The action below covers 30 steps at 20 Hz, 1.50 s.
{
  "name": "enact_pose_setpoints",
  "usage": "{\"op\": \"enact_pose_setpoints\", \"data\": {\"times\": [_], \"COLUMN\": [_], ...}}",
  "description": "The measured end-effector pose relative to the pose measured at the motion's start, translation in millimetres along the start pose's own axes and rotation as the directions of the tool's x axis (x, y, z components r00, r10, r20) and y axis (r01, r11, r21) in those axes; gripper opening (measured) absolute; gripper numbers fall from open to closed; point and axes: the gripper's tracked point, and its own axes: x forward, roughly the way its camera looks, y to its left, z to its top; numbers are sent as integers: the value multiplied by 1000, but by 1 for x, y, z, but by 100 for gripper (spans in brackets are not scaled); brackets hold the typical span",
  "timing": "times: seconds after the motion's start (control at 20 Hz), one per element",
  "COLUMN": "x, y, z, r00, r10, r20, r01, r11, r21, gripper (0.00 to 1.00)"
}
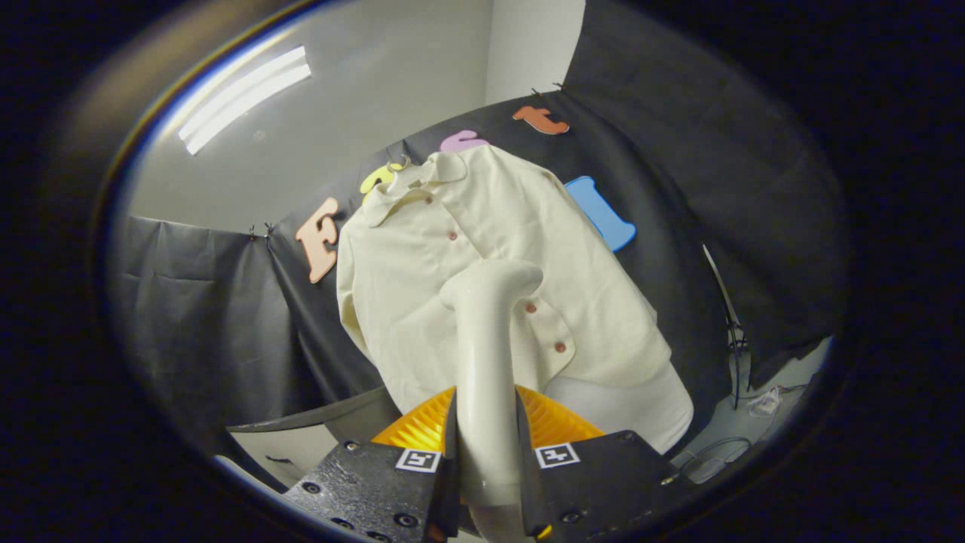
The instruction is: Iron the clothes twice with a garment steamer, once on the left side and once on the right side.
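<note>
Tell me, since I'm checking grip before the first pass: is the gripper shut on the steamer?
Shut on it: both fingers press the sides of the garment steamer handle, its head raised against the hanging cream shirt.

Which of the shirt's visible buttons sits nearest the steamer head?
The button just right of the steamer head, above the lowest one; the others lie farther up the shirt. The gripper jaws clamp the steamer.

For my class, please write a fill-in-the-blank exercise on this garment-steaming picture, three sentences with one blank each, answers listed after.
1. The claw is shut on the handle of the cream ____.
2. The steamer has its head against a cream ____ with reddish buttons.
3. The shirt hangs from a ____ in front of the black cloth wall.

Missing words: steamer; shirt; hanger
</note>
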Motion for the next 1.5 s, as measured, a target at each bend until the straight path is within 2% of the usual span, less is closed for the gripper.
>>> {"op": "enact_pose_setpoints", "data": {"times": [0.3,0.5,0.65,0.95,1.15,1.5], "x": [56,89,116,147,139,119], "y": [19,27,19,0,-12,-43], "z": [101,148,165,155,131,84], "r00": [997,993,993,995,996,1000], "r10": [22,40,27,40,55,20], "r20": [78,111,116,86,67,23], "r01": [-12,-28,-15,-33,-51,-20], "r11": [992,994,994,996,998,1000], "r21": [-124,-110,-105,-80,-47,1], "gripper": [31,31,31,31,31,31]}}
